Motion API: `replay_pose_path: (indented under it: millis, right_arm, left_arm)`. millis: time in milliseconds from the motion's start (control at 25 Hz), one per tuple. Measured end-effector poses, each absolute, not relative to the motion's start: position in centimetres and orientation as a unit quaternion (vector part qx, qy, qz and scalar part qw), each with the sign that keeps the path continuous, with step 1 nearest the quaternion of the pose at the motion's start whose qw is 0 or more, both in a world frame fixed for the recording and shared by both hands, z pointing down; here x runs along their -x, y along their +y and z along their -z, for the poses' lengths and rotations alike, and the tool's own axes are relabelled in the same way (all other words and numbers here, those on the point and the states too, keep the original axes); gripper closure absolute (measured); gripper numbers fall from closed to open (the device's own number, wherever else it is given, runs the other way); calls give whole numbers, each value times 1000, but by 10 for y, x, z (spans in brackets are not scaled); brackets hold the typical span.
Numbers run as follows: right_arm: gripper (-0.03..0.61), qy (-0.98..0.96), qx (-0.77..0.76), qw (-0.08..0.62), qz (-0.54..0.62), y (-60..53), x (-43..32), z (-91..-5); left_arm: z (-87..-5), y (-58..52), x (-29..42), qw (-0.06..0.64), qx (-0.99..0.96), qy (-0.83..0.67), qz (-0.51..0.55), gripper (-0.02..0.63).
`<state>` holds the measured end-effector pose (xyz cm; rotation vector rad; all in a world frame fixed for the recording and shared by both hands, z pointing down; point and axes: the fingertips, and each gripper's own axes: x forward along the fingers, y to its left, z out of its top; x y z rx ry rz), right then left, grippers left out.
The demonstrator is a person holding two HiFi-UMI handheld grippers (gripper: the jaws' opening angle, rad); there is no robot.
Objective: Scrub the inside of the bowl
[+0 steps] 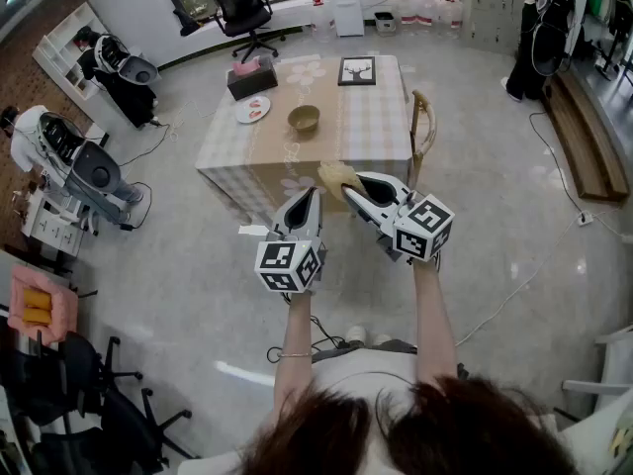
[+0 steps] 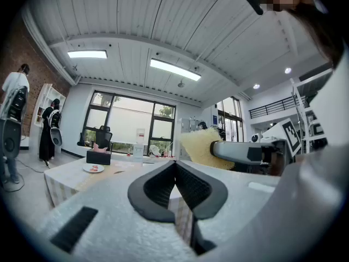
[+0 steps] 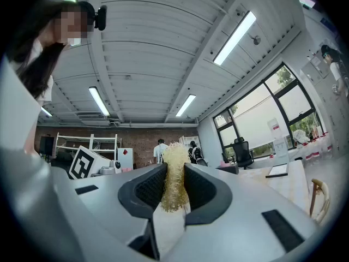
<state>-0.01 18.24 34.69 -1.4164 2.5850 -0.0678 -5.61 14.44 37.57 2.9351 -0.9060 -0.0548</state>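
Note:
A brown bowl (image 1: pixel 304 119) stands on the checked table (image 1: pixel 376 127), well ahead of both grippers. My right gripper (image 1: pixel 348 188) is shut on a yellow loofah scrubber (image 1: pixel 335 176), which sticks out past its jaws; in the right gripper view the scrubber (image 3: pixel 175 174) is pinched between the dark pads. My left gripper (image 1: pixel 311 194) is held beside it, shut and empty, its pads (image 2: pixel 192 184) meeting with nothing between them. The scrubber (image 2: pixel 197 147) and the right gripper's jaw show at the right of the left gripper view. Both grippers are short of the table, in mid-air.
On the table are a white plate (image 1: pixel 253 109) with red pieces, a dark tissue box (image 1: pixel 251 77) and a framed picture (image 1: pixel 356 71). A wooden chair (image 1: pixel 423 127) stands at the table's right side. An office chair (image 1: pixel 242 3) and people stand farther off.

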Motion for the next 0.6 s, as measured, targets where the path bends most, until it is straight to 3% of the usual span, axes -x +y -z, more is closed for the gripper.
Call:
replay_pose_path:
  millis: [600]
  right_arm:
    - [489, 866, 492, 83, 28, 193, -9, -355]
  left_arm:
    - [-382, 156, 49, 41, -954, -298, 15, 603]
